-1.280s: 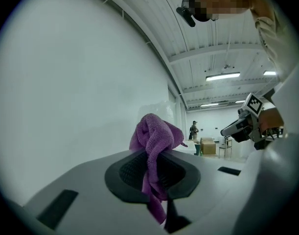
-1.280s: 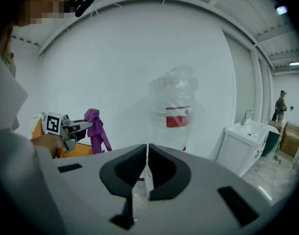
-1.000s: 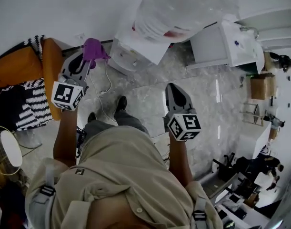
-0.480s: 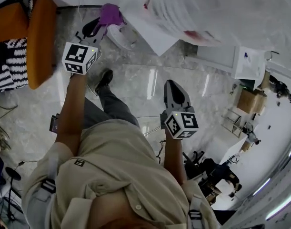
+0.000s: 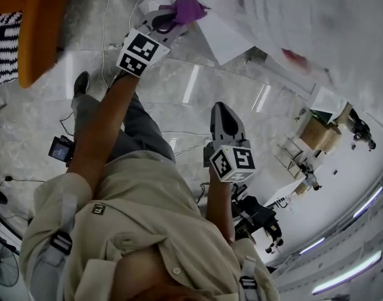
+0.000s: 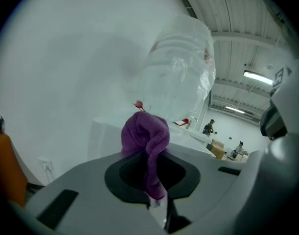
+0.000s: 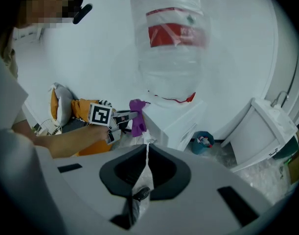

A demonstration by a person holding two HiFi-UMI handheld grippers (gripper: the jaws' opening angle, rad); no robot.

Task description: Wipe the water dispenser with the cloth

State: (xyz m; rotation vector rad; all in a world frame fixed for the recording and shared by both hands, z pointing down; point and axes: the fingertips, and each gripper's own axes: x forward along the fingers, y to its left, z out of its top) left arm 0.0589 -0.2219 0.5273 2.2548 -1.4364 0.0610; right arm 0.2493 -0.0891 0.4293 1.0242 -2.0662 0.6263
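Two grippers: you are carrying one in each hand, the left gripper (image 6: 149, 153) reaching forward and the right gripper (image 7: 146, 148) waiting nearer your body.
Left jaws: clamping a fold of the purple cloth (image 6: 144, 133), with most of it bunching above the tips.
Right jaws: pressing together with nothing between them.
Cloth position: hovering just beside the upper corner of the white water dispenser (image 7: 181, 119); I cannot tell whether it is touching.
Stage: you are probably lining up a wipe along the cabinet top.
Risk, slipping: the wad is offering only a small face, so dragging hard could be pulling it out of the grip.
Risk, bottle: the clear bottle (image 7: 170, 43) is standing directly above, and a high sweep could be knocking it.
Risk, scraping: if the wad is rolling aside, bare jaw tips could be rubbing the cabinet.
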